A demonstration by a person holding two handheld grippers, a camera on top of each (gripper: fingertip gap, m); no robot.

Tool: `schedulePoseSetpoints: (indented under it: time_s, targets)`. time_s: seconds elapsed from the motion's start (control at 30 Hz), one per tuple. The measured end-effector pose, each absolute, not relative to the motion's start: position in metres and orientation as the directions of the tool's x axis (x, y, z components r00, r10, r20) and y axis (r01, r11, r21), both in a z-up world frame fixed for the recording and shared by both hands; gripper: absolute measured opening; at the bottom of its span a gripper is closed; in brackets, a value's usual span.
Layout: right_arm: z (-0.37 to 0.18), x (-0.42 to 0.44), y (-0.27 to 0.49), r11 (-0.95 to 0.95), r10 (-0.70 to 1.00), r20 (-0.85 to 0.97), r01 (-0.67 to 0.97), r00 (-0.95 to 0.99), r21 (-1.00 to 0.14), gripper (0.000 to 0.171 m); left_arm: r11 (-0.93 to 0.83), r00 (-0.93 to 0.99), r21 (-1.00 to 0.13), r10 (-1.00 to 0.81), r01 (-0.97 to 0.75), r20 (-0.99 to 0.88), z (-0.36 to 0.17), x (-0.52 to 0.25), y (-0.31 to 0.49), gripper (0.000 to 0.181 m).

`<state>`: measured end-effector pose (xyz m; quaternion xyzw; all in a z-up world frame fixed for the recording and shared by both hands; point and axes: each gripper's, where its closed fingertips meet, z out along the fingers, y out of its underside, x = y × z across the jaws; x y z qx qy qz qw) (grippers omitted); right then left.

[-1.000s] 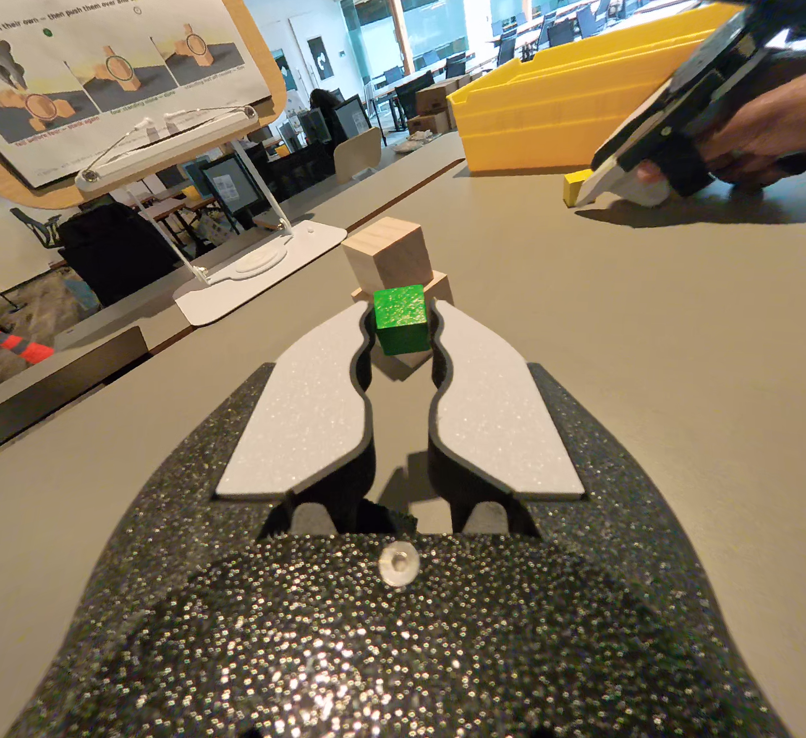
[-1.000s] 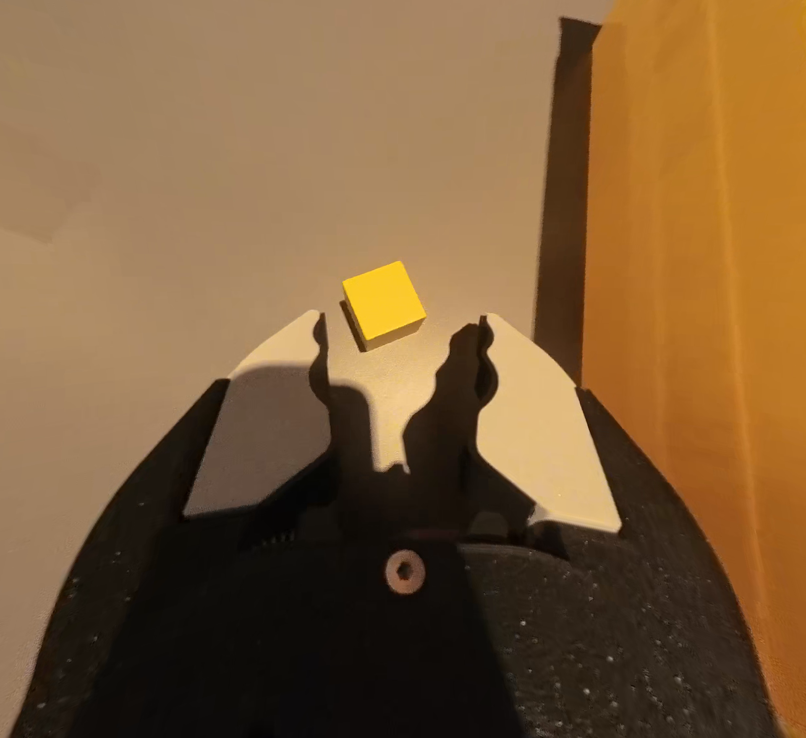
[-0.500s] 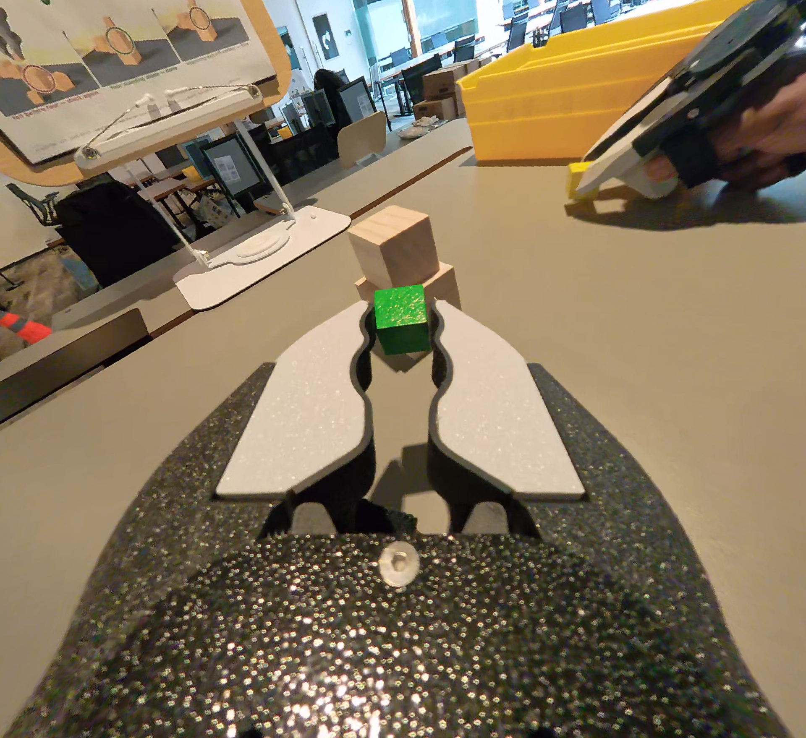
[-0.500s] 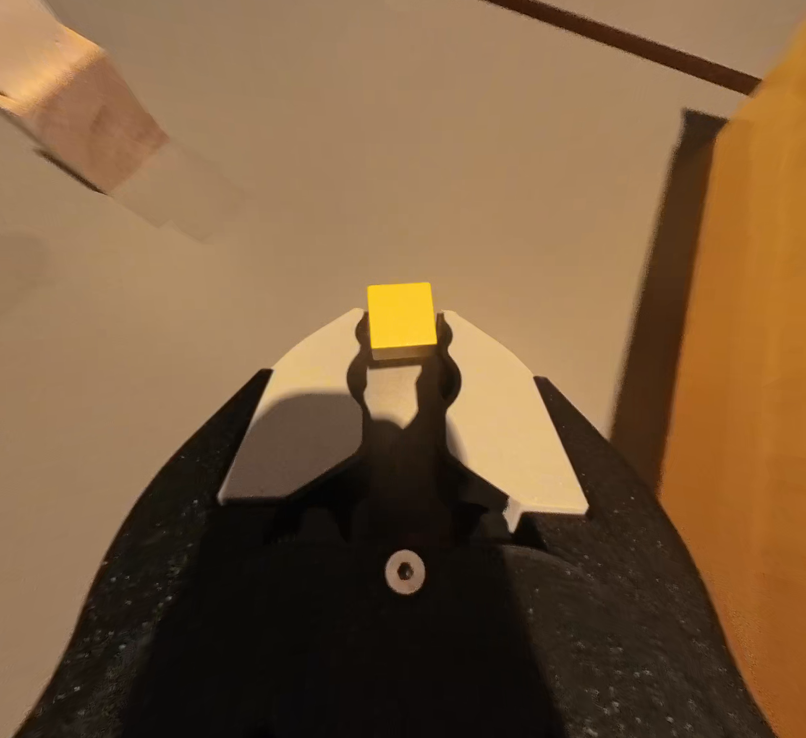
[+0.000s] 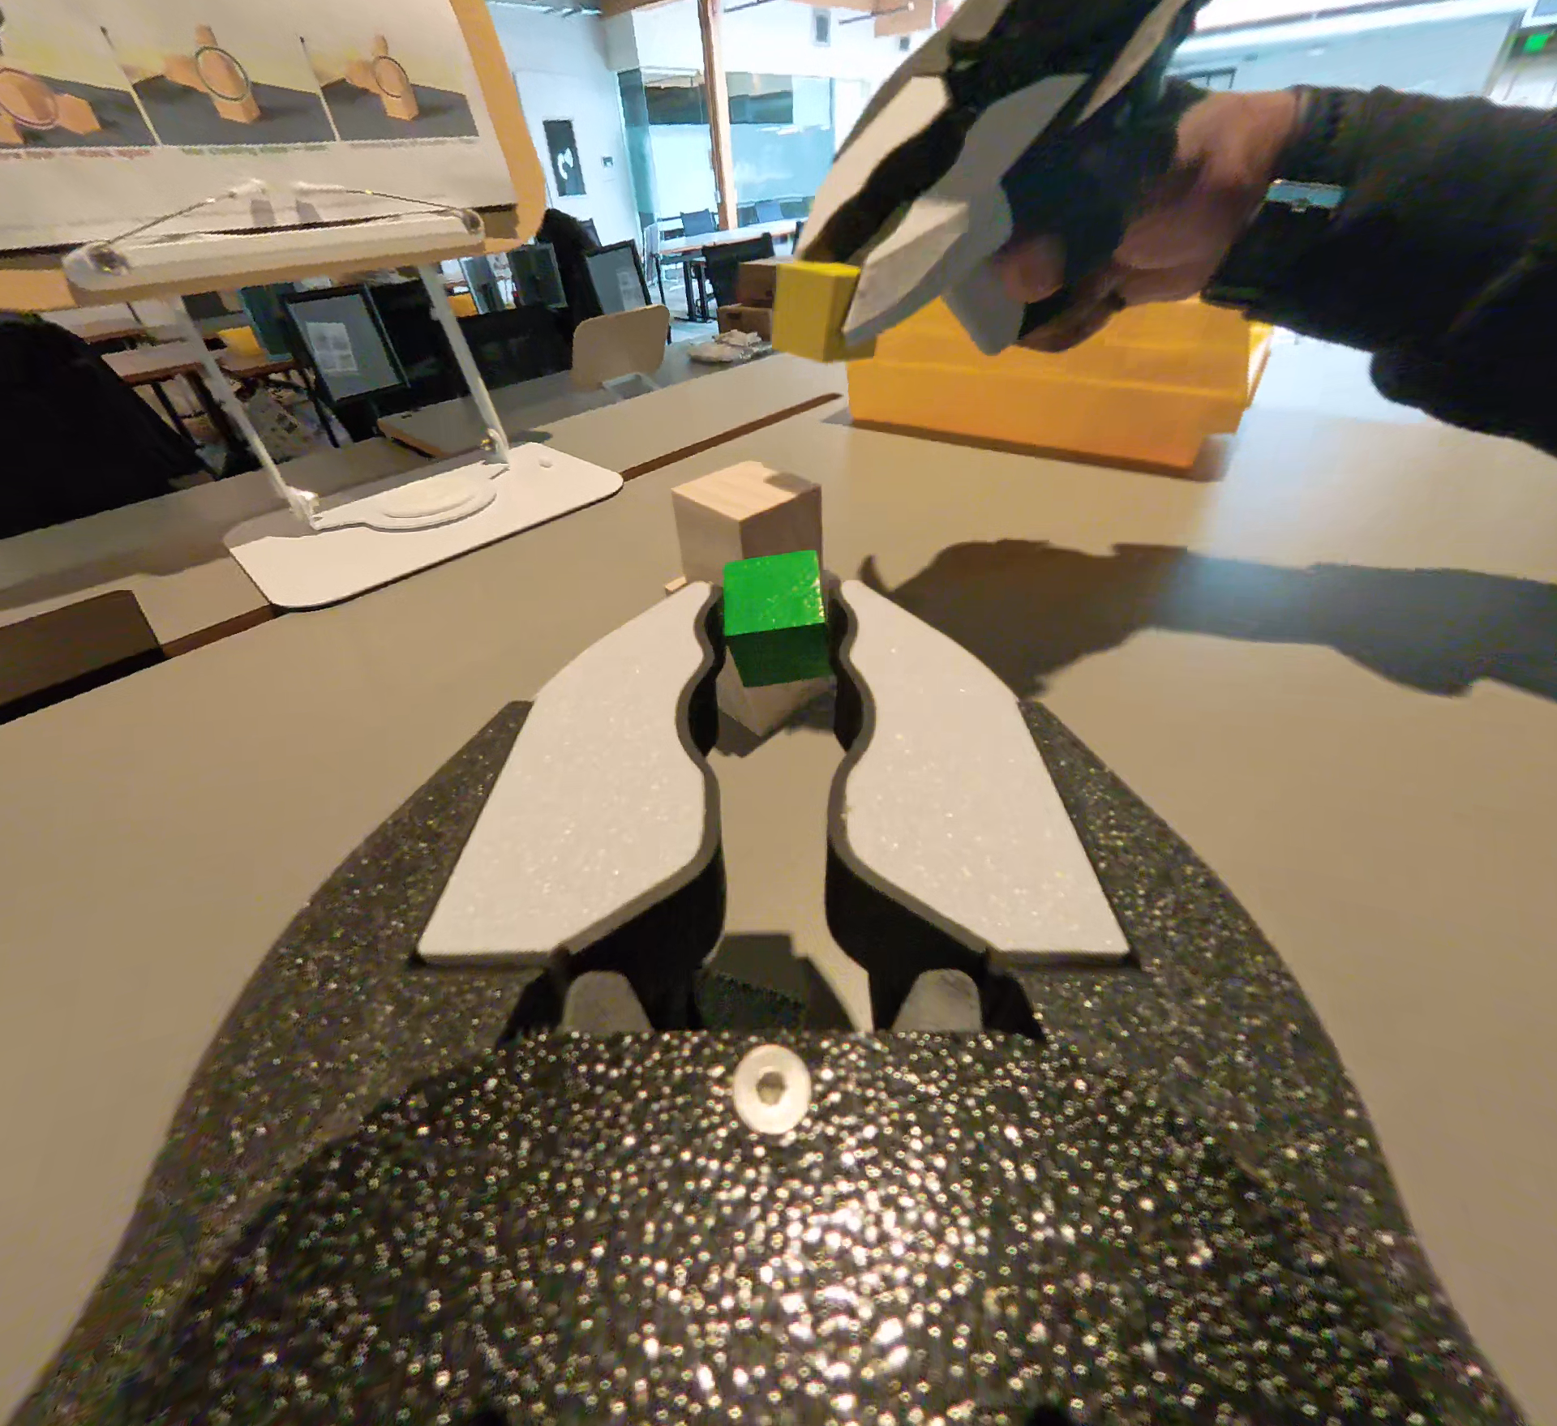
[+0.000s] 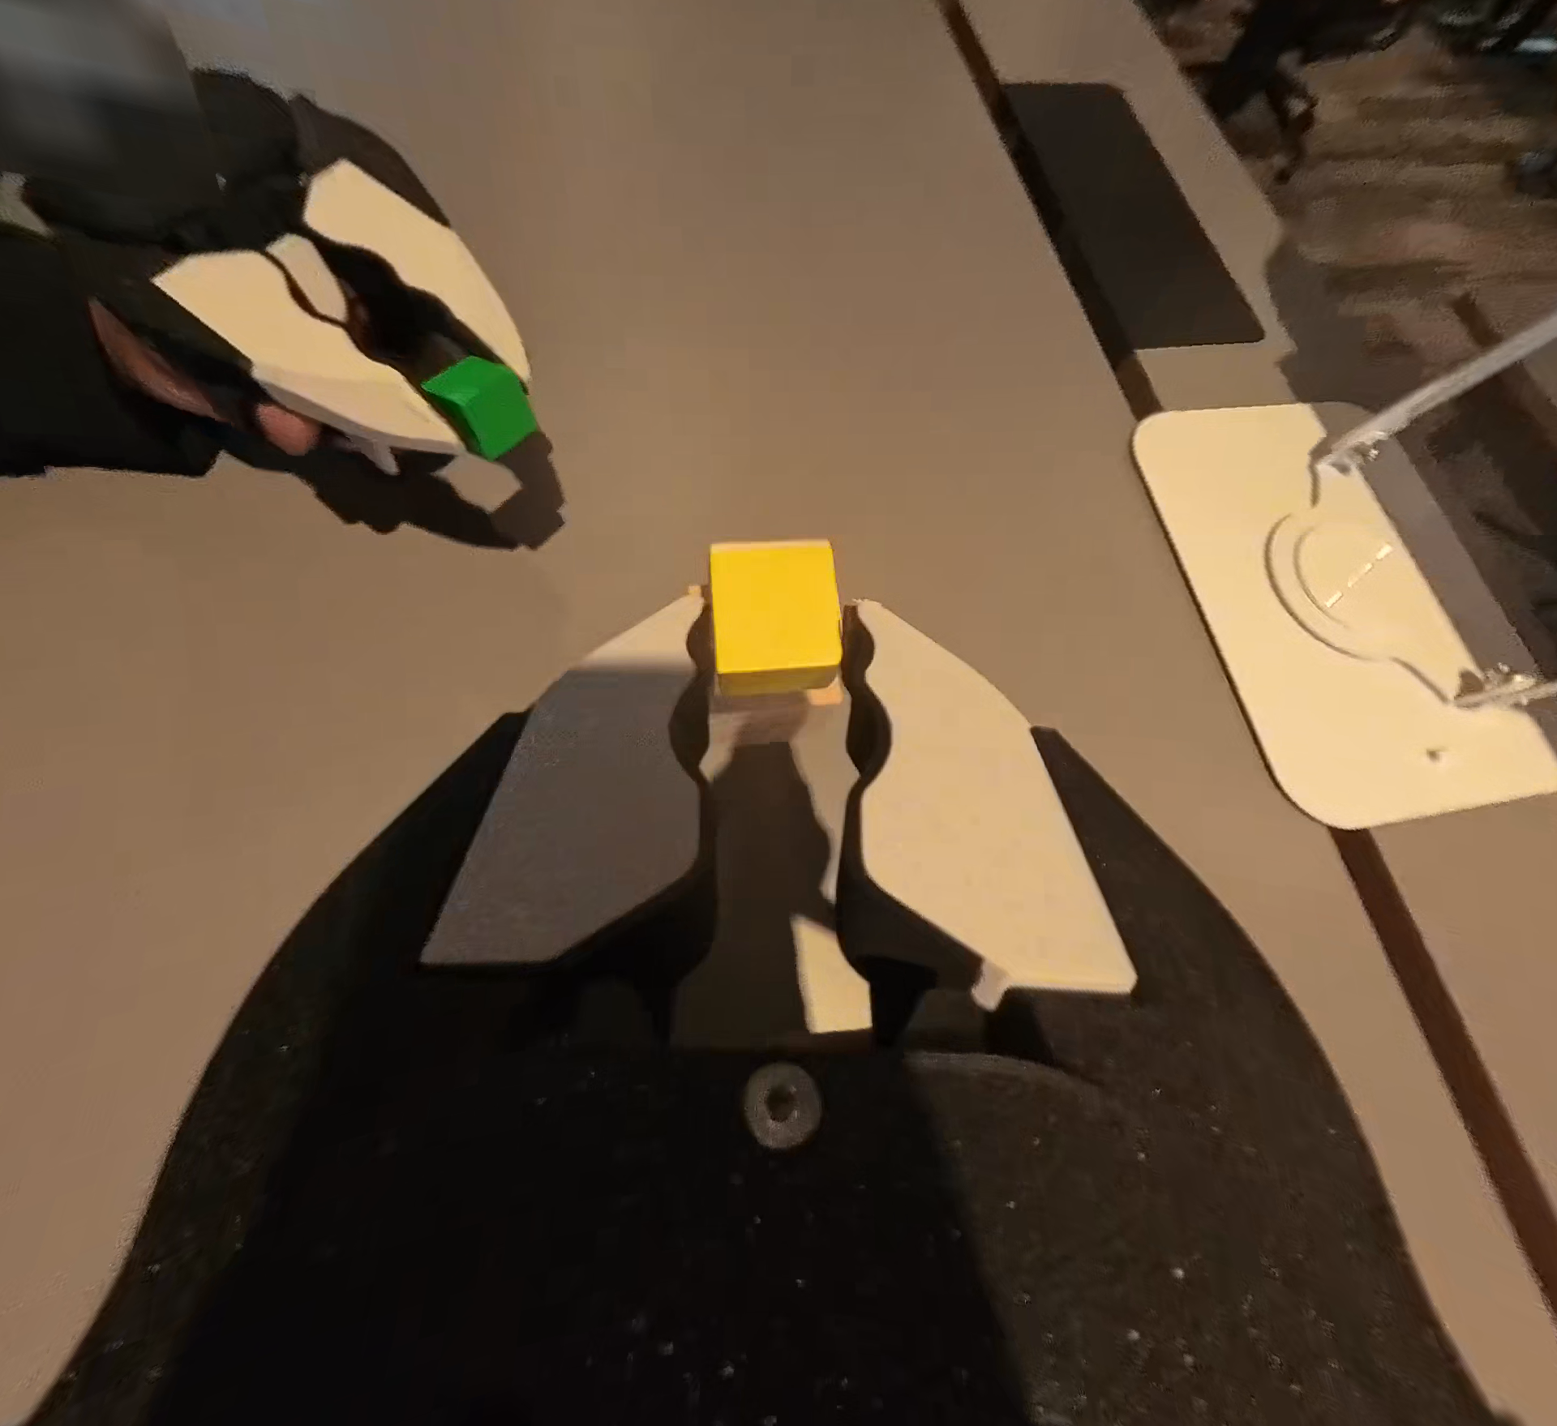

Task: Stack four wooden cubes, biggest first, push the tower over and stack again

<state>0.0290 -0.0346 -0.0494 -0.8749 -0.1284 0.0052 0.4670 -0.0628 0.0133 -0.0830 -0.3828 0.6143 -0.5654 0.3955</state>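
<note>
At 10 o'clock in the right wrist view, the left gripper (image 6: pixel 497 408) pinches the green cube (image 6: pixel 482 405) above the worktop (image 6: pixel 758 248). The right gripper (image 6: pixel 773 627) clamps the yellow cube (image 6: pixel 773 615), seemingly over the plain wooden cubes (image 5: pixel 748 514).

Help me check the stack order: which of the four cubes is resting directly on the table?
The larger plain wooden cube, mostly hidden under the smaller plain cube. The green cube and yellow cube are held in grippers.

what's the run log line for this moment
left claw: shut on small green wooden cube | right claw: shut on small yellow wooden cube, above two stacked plain wooden cubes | grey table
</note>
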Motion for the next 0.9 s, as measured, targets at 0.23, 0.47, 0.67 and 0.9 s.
schedulePoseSetpoints:
  time_s: [0.23, 0.47, 0.67, 0.9]
  targets:
    - [-0.071, 0.027, 0.001, -0.624, 0.276, 0.127, 0.278, 0.953, -0.731, 0.029, 0.071, -0.384, -0.997, -0.922, -0.021, -0.058, -0.083, -0.063, 0.015, 0.022]
    - [-0.081, 0.027, 0.001, -0.636, 0.267, 0.089, 0.245, 0.960, -0.731, 0.029, 0.080, -0.365, -0.996, -0.929, -0.048, -0.057, -0.086, -0.062, 0.019, 0.022]
    - [-0.090, 0.028, -0.001, -0.659, 0.255, 0.081, 0.235, 0.963, -0.714, 0.029, 0.080, -0.365, -0.995, -0.929, -0.056, -0.054, -0.087, -0.061, 0.019, 0.022]
    - [-0.090, 0.027, -0.002, -0.645, 0.249, 0.072, 0.221, 0.966, -0.732, 0.029, 0.084, -0.366, -0.995, -0.929, -0.052, -0.059, -0.087, -0.061, 0.018, 0.022]
